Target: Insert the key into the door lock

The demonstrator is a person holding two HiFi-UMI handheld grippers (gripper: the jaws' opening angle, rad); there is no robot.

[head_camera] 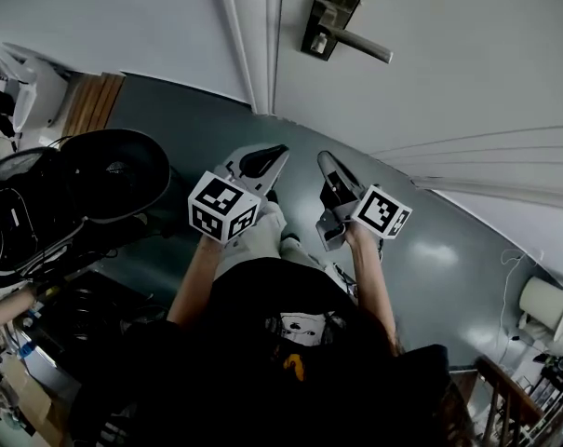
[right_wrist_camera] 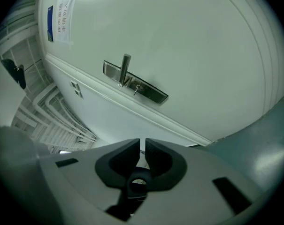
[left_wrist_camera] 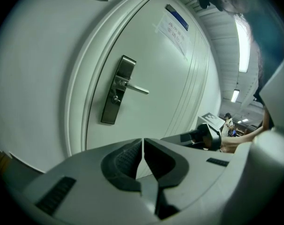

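Brushed-steel lock plate (head_camera: 332,12) sat well off; right gripper (right_wrist_camera: 142,143) clamped the dark-headed key (right_wrist_camera: 130,187), left gripper (left_wrist_camera: 142,144) clenched empty (approach step, I'd say; next needs raising and aligning).

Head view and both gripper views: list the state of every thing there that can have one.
Door: shut in its frame.
Lever handle: level, not pressed, untouched.
Door lock: below the handle, no gripper at it.
Left hand-held gripper: jaws together, empty.
Right hand-held gripper: jaws closed on what looks like the key, short of the door.
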